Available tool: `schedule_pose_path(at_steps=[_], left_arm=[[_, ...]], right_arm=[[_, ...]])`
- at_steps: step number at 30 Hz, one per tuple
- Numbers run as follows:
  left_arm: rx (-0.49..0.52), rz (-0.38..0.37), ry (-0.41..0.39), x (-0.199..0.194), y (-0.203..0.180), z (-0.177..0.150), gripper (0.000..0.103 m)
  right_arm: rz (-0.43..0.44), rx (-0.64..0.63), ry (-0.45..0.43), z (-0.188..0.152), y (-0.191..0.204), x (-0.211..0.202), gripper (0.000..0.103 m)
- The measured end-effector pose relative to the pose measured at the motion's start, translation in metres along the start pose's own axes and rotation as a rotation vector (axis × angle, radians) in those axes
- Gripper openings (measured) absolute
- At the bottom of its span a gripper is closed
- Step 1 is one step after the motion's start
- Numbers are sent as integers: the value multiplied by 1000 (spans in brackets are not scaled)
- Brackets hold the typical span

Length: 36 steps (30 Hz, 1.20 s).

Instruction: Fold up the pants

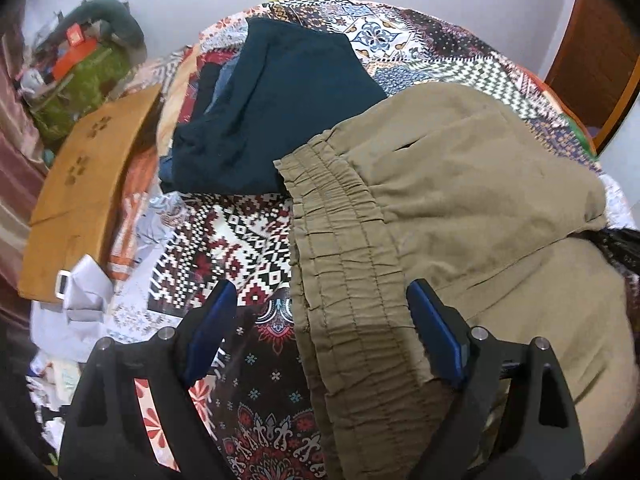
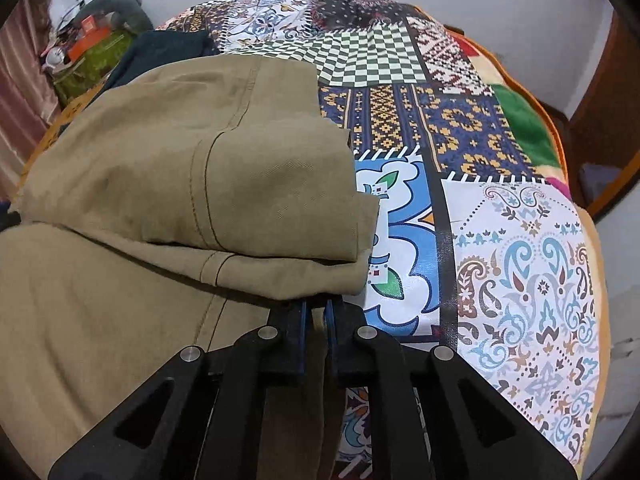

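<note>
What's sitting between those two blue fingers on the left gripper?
The khaki pants' gathered waistband, plus a strip of patterned quilt, lies between the open left gripper's fingers, in the left wrist view.

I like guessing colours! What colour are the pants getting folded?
The pants are khaki, a plain olive-tan. The right wrist view shows them best.

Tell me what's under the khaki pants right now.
The khaki pants lie on the patchwork bedspread, their far corner overlapping a dark navy garment. Whatever else lies beneath is covered by the fabric.
</note>
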<state>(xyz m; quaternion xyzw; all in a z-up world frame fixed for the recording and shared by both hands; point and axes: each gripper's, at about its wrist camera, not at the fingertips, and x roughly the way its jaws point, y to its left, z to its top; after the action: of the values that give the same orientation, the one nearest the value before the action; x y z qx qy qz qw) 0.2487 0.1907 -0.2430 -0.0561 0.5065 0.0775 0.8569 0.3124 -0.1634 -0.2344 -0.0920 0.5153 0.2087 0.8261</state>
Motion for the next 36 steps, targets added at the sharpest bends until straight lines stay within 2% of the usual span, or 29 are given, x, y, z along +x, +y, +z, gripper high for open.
schedule_pose_path(at_steps=[3,6,9,14,17,20,23,27,29,31,32,33,34,35,36], left_arm=[[-21,-46,9,-6,6,3,88],[-23,-31,-21,-19,12,8,88],[-51,-67,-33,-29,22,19,88],[-83,-118,-2,-25,30,39,88],[-75,-142,49,-8,26,48,88],[-62,-158,102,10,19,51,88],[-56,-172,168,31,12,49,88],[-78,-220,184,41,11,45,87],[-74,-236,175,40,11,44,81],[-57,-246,164,39,8,43,69],[-44,-244,151,36,6,43,66],[-29,-227,136,34,3,44,58],[-13,-204,120,31,0,44,51],[0,-179,107,28,-1,44,49],[11,-159,94,27,-4,46,48]], right_arm=[[16,-2,5,0,-1,-9,10],[30,-4,-24,-2,-1,-25,10],[57,-13,-59,-3,-1,-42,13],[88,-7,-145,5,-1,-62,42],[97,23,-177,15,-4,-61,53],[99,63,-173,24,-11,-50,58],[122,107,-136,33,-17,-29,58],[183,141,-97,35,-22,-8,56],[217,133,-88,37,-20,-2,42],[230,118,-77,37,-15,0,37],[223,101,-77,38,-12,1,31],[221,88,-80,38,-10,0,25],[204,68,-86,38,-7,-1,14],[174,47,-95,39,-4,-3,9],[169,35,-104,39,-3,-4,8]])
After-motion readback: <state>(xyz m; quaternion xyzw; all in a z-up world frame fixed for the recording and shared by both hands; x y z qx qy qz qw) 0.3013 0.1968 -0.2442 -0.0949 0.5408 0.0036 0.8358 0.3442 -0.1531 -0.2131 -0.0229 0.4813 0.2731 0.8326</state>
